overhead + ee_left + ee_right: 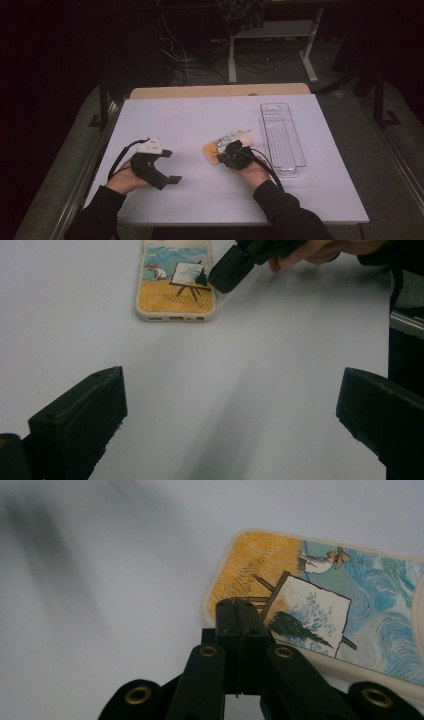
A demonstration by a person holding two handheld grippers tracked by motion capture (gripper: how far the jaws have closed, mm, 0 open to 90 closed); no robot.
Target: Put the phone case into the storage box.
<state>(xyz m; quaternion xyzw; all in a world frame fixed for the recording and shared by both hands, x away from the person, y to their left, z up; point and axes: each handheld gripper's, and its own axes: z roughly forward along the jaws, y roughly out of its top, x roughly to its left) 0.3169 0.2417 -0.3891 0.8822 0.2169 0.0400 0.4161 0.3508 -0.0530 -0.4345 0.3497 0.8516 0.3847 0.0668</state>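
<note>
Phone case (216, 150), the one printed with a painter at an easel in a yellow field, lies flat near the middle of the white surface (190, 120) as I look down from the high view, and my right tongs (226, 151) are over its near end. Just beyond the right hand (250, 167) a pale flat piece sticks out past the case, too small for me to make out. A clear plastic tray (281, 137) stands lengthwise to the right of that hand, close by but apart from the case. My left tongs (172, 167) sit well to the left of the case, with the grey three-cornered plate on top and the jaws spread wide on nothing. From the left gripper view I see my own two jaws far apart over bare surface, and farther off the case (175, 285) lying face up with its port end toward me; the right tongs (235, 267) come down from the upper right with their tip at the case's edge by the painted easel. From the right gripper view the jaws are pressed flat together with nothing between them, their tip (241, 611) over the case (320, 605) at the easel, though I cannot tell whether it touches.
</note>
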